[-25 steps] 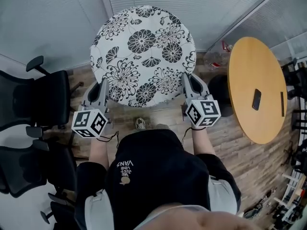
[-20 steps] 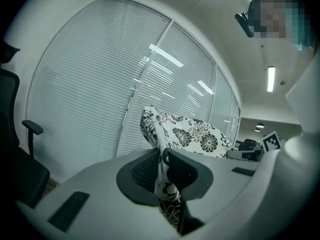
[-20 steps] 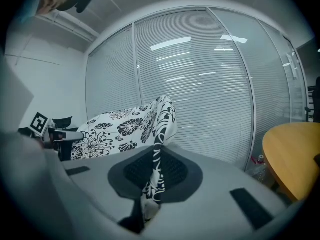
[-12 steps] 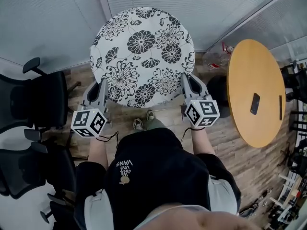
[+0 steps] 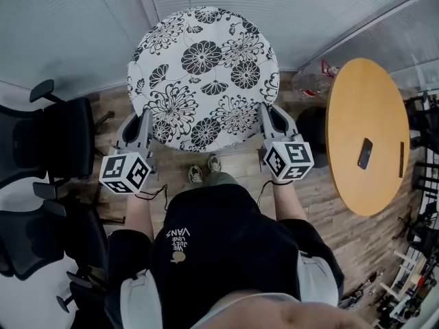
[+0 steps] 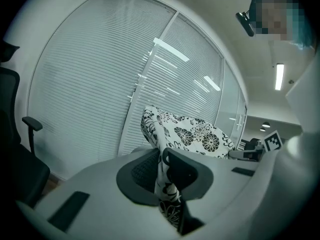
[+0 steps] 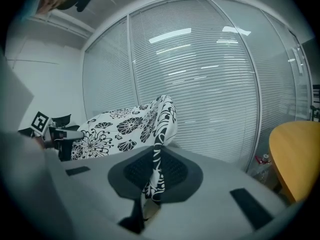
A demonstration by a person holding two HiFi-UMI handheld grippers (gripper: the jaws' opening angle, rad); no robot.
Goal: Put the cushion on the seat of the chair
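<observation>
Item: cushion (image 5: 202, 74), round, white with black flower print. Location: off the ground in front of the person, face up and roughly level, over the wood floor (image 5: 357, 232) and before the window blinds (image 5: 82, 26); not on any seat.

Hold, left: left gripper (image 5: 145, 123), jaws pinching the cushion's near-left rim; its own view shows the fabric edge clamped between the pads.

Hold, right: right gripper (image 5: 266, 115), jaws pinching the near-right rim, a thin fold of cloth between the pads.

Destination: black chair (image 5: 65, 142), well apart to the person's left; a second chair (image 5: 34, 238) nearer the person. Seat surfaces cannot be made out here.

Other: round wooden table (image 5: 363, 101) to the right, a dark flat object (image 5: 365, 153) near its far-right edge.

Handling note (judgement): the carry stage. Both pinches take only rim fabric, so move both hands together, avoid pulling them apart, swing left, lower the cushion flat over the seat and release only once it rests.
</observation>
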